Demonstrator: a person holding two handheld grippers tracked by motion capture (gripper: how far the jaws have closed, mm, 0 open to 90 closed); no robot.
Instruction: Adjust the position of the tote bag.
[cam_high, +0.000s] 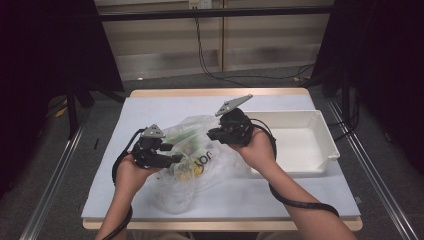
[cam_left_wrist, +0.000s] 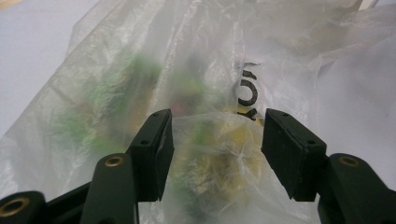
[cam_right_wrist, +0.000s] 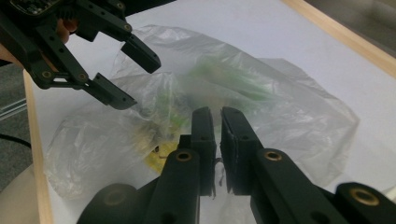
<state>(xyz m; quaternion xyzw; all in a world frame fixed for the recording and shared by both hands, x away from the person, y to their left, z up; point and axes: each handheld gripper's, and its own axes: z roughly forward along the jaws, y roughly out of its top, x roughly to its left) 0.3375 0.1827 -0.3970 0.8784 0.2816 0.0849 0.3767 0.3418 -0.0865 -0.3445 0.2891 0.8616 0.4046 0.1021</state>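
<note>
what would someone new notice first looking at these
A crumpled clear plastic bag with green and yellow things inside lies mid-table. The left gripper hangs open over it, and the right gripper is nearly shut, with a thin fold of the bag between its jaws. To the right sits a white bin.

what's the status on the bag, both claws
Right claw pinched shut on plastic bag film. Left claw open, bag bulging between its pads. White bin waits alongside, nothing blocking.

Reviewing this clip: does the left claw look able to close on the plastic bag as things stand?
Probably yes. The left claw stands open right at the plastic bag, with a fold of film bulging between its jaws and nothing else in the way. The right claw is nearly shut on the same bag.
</note>
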